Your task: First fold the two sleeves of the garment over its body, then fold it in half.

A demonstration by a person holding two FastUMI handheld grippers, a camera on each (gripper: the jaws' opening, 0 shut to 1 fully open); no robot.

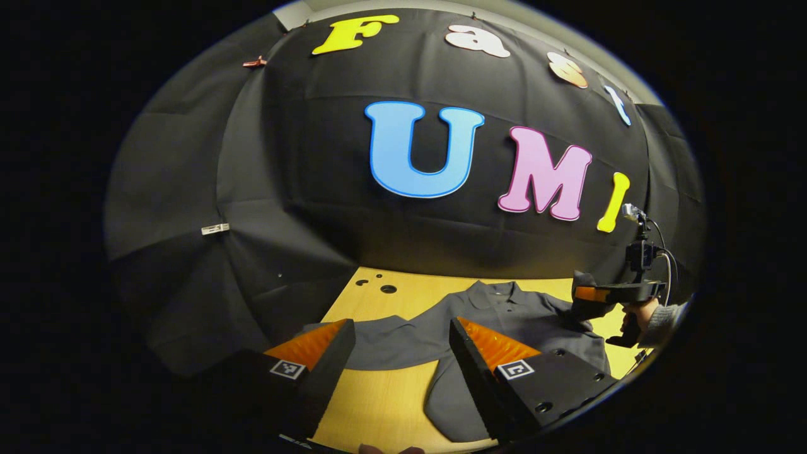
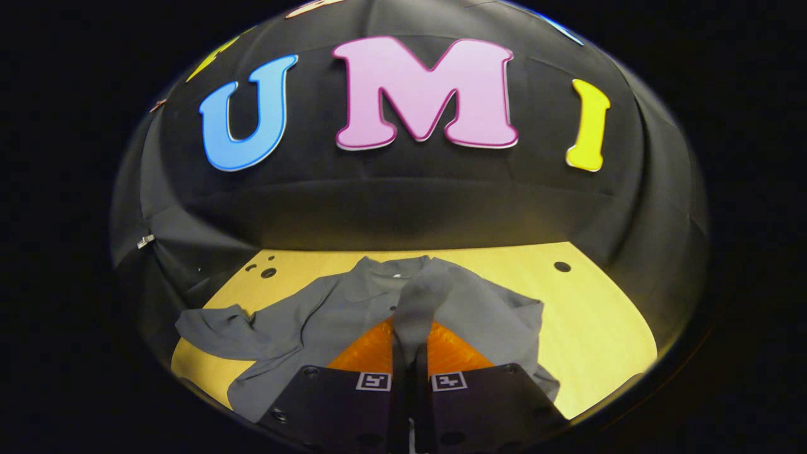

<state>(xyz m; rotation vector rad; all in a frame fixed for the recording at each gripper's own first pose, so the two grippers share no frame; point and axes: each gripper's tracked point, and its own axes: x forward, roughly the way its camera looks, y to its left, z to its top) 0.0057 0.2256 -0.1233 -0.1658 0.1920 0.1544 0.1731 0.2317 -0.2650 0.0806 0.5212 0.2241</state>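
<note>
This is a recording booth rather than a home: black cloth (image 1: 302,208) hangs as a curved wall round the back and sides, pinned up with small clips. Against it stands a pale wooden table (image 2: 599,328) with round holes drilled in its top, as on a test bench.

The garment (image 2: 340,315) lies on the table (image 2: 592,315), its collar toward the booth wall (image 2: 403,202) behind.
</note>
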